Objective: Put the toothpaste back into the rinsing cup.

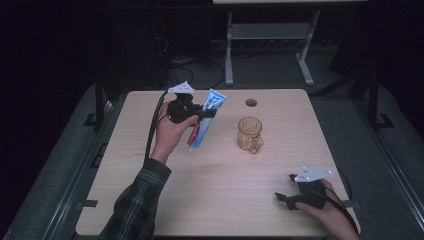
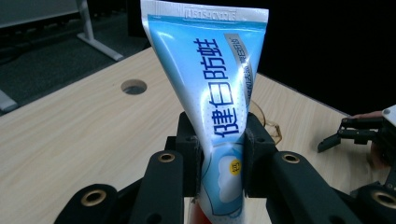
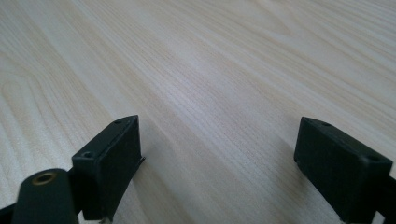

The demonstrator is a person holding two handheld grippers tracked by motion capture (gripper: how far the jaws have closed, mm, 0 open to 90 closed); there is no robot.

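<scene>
A blue and white toothpaste tube (image 1: pixel 206 119) with a red cap end is lifted above the wooden table (image 1: pixel 220 200), crimped end up. My left gripper (image 1: pixel 206 113) is shut on its middle. In the left gripper view both black pads pinch the tube (image 2: pixel 215 102) at its lower half, at my left gripper (image 2: pixel 223 161). A clear amber mug (image 1: pixel 249 134) stands upright on the table to the right of the tube. My right gripper (image 1: pixel 283 194) rests low at the near right corner, jaws wide apart. The right gripper (image 3: pixel 218 161) has bare wood between its jaws.
A round cable hole (image 1: pixel 251 102) sits near the table's far edge. The legs of a white desk (image 1: pixel 270 45) stand on the dark floor beyond. In the left gripper view the other gripper (image 2: pixel 359 135) shows at the right edge.
</scene>
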